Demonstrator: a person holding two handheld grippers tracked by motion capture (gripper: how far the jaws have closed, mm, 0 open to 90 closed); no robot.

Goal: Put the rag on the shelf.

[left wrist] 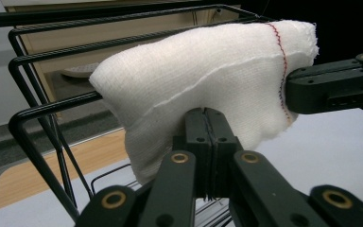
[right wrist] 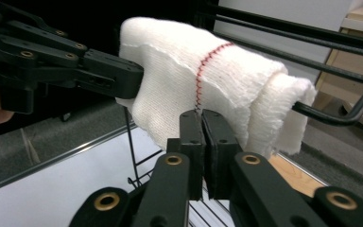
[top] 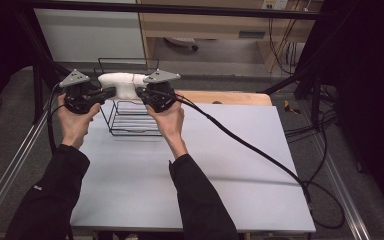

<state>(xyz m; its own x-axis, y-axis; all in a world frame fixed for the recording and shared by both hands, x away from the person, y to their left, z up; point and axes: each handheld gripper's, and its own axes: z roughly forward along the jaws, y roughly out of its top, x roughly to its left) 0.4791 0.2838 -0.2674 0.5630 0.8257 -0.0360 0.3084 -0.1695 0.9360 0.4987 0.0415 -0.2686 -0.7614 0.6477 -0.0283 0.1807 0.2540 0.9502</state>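
A folded white cloth [top: 122, 83] with a red stitched line lies draped over the top bar of a black wire rack [top: 130, 125]. My left gripper [top: 111, 92] holds the cloth's left end and my right gripper [top: 139, 92] its right end. In the left gripper view the jaws [left wrist: 206, 113] are shut on the lower edge of the cloth [left wrist: 194, 80], with the right gripper [left wrist: 293, 90] biting its far end. The right gripper view has its jaws [right wrist: 201, 116] shut on the cloth [right wrist: 194, 71], and the left gripper [right wrist: 134, 78] clamps the other end.
The rack stands at the far left of a white table [top: 205, 175]. A wooden board [top: 230, 97] lies along the table's far edge. The right gripper's black cable [top: 260, 150] trails across the table to the right. Metal rails [top: 10, 170] flank both sides.
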